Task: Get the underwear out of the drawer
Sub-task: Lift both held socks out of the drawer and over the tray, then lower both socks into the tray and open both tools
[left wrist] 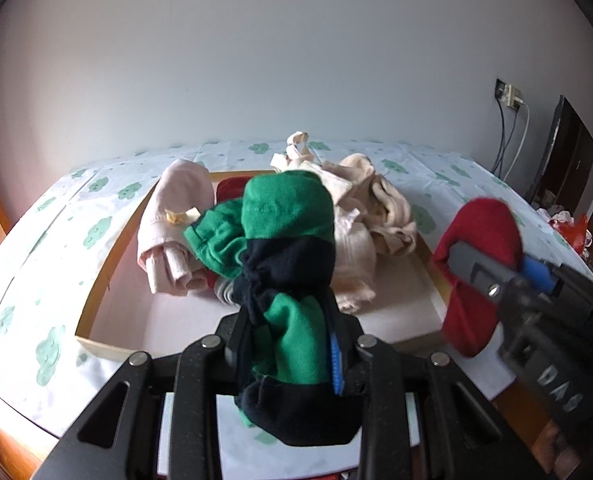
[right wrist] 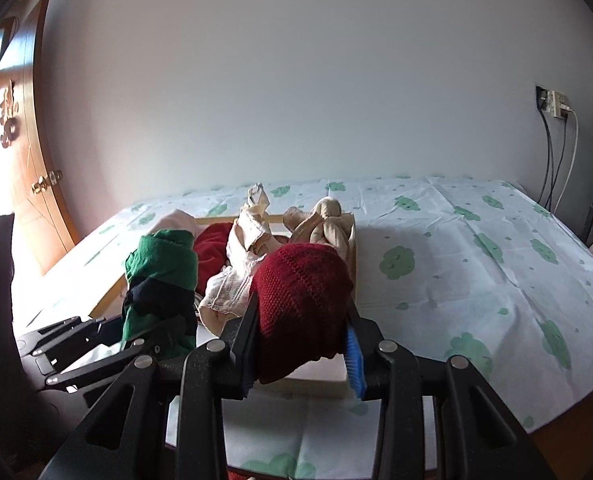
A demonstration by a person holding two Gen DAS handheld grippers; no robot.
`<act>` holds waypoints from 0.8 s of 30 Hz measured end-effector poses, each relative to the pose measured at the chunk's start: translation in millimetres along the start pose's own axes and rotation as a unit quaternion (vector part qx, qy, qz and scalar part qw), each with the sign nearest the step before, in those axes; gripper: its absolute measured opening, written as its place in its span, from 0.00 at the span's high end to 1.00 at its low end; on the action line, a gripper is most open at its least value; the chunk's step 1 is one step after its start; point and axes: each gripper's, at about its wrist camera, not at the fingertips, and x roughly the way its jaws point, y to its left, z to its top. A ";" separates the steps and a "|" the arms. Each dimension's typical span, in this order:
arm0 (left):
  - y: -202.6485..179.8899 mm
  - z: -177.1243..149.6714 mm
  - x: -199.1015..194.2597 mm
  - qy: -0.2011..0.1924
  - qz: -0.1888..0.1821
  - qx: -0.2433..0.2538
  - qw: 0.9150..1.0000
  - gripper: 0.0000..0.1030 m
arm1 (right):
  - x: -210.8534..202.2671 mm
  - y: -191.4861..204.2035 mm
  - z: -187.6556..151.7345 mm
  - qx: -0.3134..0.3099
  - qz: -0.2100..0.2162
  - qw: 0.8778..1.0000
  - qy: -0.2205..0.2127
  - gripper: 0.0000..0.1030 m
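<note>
A green-and-navy underwear roll stands upright at the centre of the left wrist view, above the shallow wooden drawer. A dark red knitted piece fills the lower centre of the right wrist view; pink and beige pieces lie heaped in the drawer behind

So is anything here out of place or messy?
Slightly. The wooden drawer sits on the bed's cloud-print sheet, not in furniture. Beige garments are heaped untidily and spill over its far rim. Each hand-held gripper holds a bundle: green-and-navy, dark red.
</note>
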 end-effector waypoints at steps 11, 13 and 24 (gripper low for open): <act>7.0 0.7 19.0 0.002 0.016 0.003 1.000 0.73 | 46.3 4.2 -5.6 -0.012 -0.007 0.999 0.044 0.63; 8.9 0.4 19.6 0.000 0.018 0.004 1.000 0.72 | 51.9 3.7 -7.8 -0.010 -0.006 0.999 0.049 0.63; 32.7 -0.5 -10.9 -0.023 0.021 -0.017 0.999 0.73 | 66.4 3.2 -10.0 -0.004 -0.001 0.998 0.060 0.63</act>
